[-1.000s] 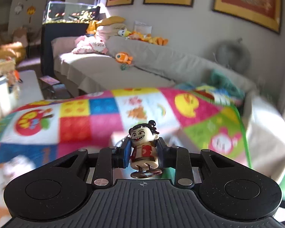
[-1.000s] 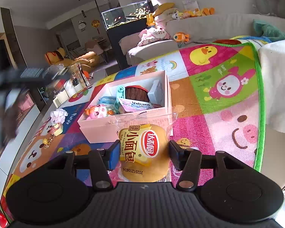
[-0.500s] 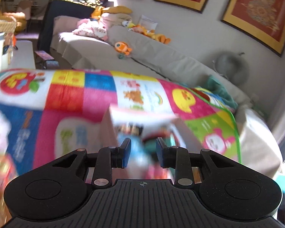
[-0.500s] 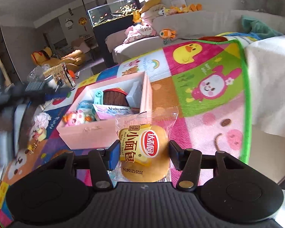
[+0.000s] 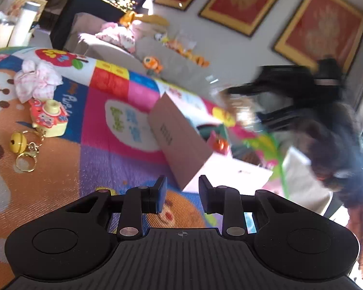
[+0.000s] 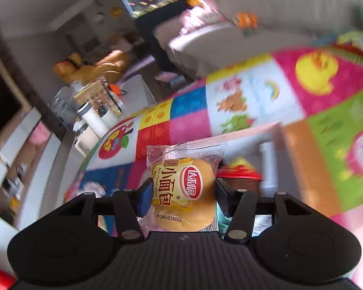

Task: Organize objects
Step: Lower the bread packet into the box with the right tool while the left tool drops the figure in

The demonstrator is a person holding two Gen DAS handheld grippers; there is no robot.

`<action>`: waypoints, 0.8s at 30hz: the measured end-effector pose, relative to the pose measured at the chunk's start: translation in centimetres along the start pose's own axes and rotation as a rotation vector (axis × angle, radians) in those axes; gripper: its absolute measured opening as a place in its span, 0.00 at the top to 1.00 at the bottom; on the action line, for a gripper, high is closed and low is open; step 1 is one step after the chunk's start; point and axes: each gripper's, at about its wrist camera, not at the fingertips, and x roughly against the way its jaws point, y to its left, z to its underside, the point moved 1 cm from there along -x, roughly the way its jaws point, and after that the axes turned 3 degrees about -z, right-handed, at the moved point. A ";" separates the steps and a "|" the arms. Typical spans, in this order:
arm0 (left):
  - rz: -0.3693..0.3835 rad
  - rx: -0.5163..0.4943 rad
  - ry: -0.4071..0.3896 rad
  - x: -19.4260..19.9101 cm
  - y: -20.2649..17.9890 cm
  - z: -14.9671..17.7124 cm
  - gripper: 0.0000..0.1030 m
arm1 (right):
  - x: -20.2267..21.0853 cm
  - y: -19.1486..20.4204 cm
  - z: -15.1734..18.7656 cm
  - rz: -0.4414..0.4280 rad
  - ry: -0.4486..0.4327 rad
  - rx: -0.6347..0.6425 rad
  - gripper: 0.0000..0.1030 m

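Note:
My left gripper [image 5: 182,197] is open and empty, low over the colourful play mat [image 5: 109,111], just short of the near corner of the pink box [image 5: 179,142]. My right gripper [image 6: 181,193] is shut on a wrapped mini French bread [image 6: 184,188] and holds it above the pink box [image 6: 266,135], where a red-lidded item [image 6: 239,171] shows blurred. In the left wrist view the right gripper [image 5: 285,82] is a dark blur over the box. On the mat left of the box lie a toy camera [image 5: 49,118], a yellow bell keyring [image 5: 21,145] and a pink scrunchie [image 5: 36,79].
A grey sofa [image 5: 171,62] with plush toys runs behind the mat. A fish tank [image 5: 101,2] stands at the back left. A person's dark sleeve [image 5: 336,149] fills the right of the left wrist view. Bottles and a basket [image 6: 94,101] stand beyond the mat's left edge.
My left gripper let go of the small figure, which is no longer between its fingers, and swung left and back from the box. My right gripper carried the bread over the box.

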 end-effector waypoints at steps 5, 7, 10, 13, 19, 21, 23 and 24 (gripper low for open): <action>0.027 0.002 -0.011 0.2 0.0 0.0 0.70 | -7.0 0.5 -1.3 0.163 0.045 -0.229 0.49; 0.032 -0.015 -0.011 0.2 -0.3 0.0 0.70 | -8.8 -0.2 -1.1 0.204 0.060 -0.333 0.48; 0.036 -0.025 -0.008 0.3 -0.4 0.1 0.70 | -9.9 -0.9 -0.9 0.219 0.057 -0.399 0.47; 0.043 -0.015 -0.002 0.4 -0.3 0.1 0.70 | -9.7 -1.3 -0.3 0.225 0.102 -0.365 0.48; 0.039 -0.011 -0.004 0.5 -0.2 0.1 0.70 | -6.6 -1.7 -0.4 0.118 0.125 -0.278 0.26; 0.030 -0.008 -0.009 0.5 -0.1 0.1 0.70 | -4.9 -0.8 -0.8 0.112 0.062 -0.203 0.24; 0.014 -0.003 -0.021 0.7 0.0 0.0 0.70 | -3.5 0.6 -1.1 0.130 -0.004 -0.100 0.23; 0.001 -0.004 -0.034 0.9 0.1 -0.1 0.70 | -3.0 1.5 -1.1 0.136 -0.028 -0.045 0.22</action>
